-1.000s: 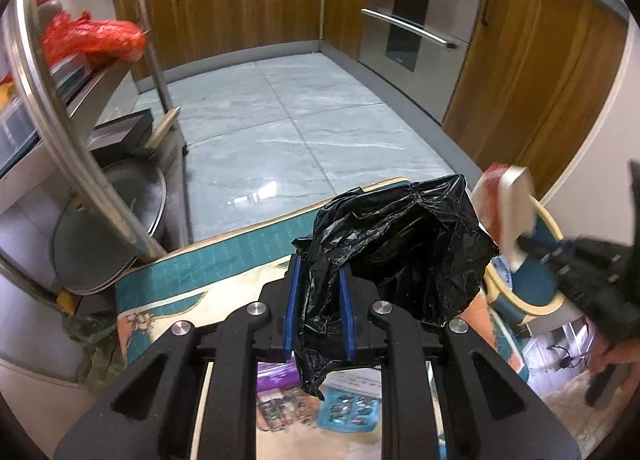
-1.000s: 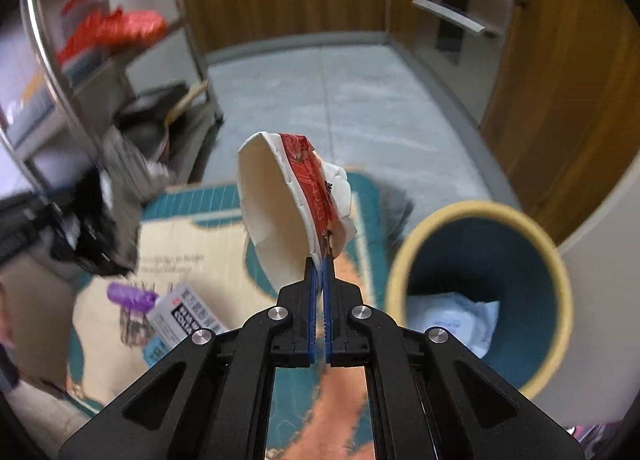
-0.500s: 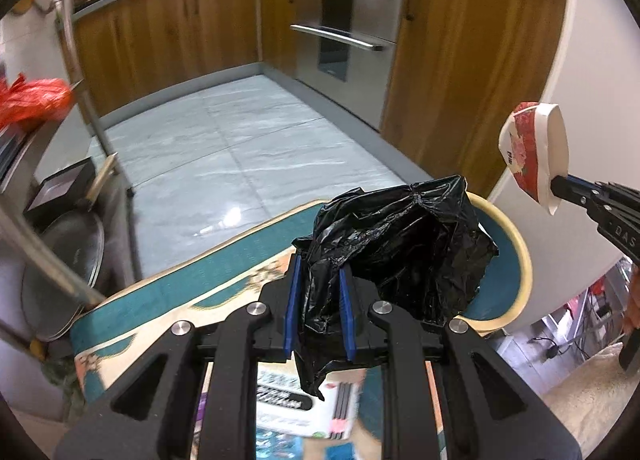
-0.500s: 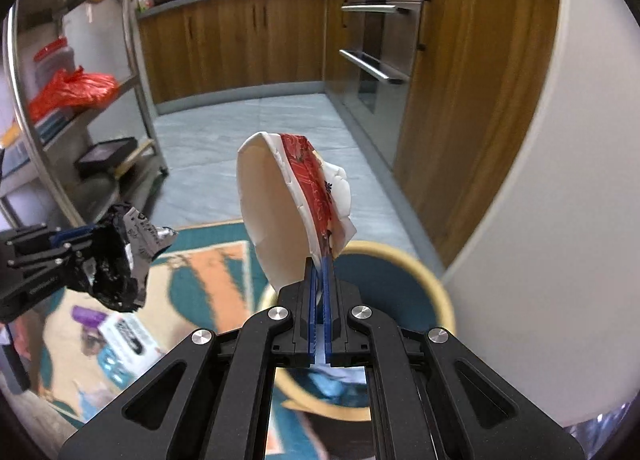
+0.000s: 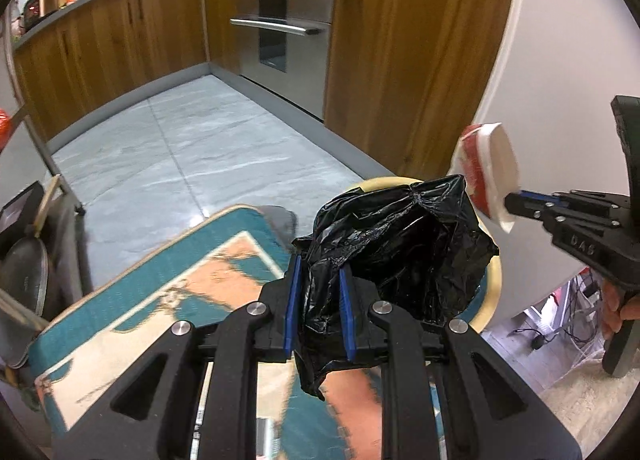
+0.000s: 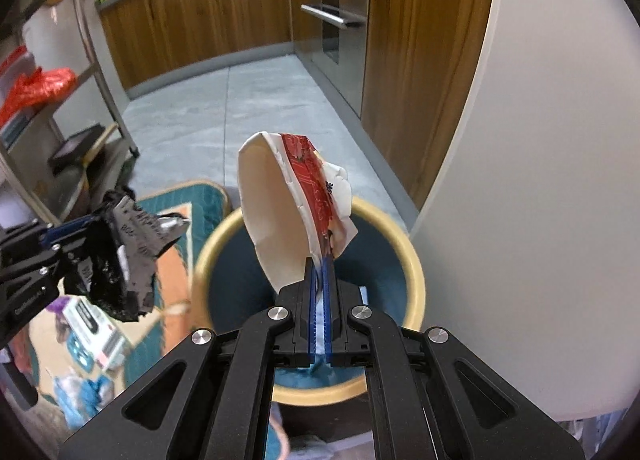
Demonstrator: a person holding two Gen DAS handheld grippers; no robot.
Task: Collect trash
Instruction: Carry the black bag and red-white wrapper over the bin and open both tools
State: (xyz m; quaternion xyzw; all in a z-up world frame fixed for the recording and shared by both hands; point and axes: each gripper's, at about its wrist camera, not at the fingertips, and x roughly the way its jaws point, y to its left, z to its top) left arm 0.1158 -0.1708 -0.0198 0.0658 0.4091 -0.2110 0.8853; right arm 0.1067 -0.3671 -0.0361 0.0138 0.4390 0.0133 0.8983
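step: I'm at the drop-off, both pieces of trash carried over to the bin, neither released yet.
left gripper (image 5: 318,310): clamped on a crumpled black plastic bag (image 5: 400,244); the bag bulges up and forward past the pads and hangs in front of the bin's near-left rim.
right gripper (image 6: 319,292): jaws together, pinching the edge of a flattened white paper cup (image 6: 280,216) with a red printed side; the cup stands up above the fingers.
bin (image 6: 414,260): round, cream rim, dark teal inside, on the floor at the rug's far right corner, beside a white rounded wall; something pale already lies at its bottom.
cup place: right over the bin's mouth in the right wrist view, I judge it's clear of the rim.
bag place: beside and over the rim's left side; can't tell if it's fully above the opening.
rug (image 5: 168,288): teal and orange, on the floor; a few small packets (image 6: 96,334) lie on it by the left edge, blurred.
next move, my call: part the right jaws so the cup falls in, then shift the left a bit further over the mouth and let go of the bag.
needs: the bag is light and springy, may catch on the rim; go lower first.
left to do: packets on the rug look uncollected.
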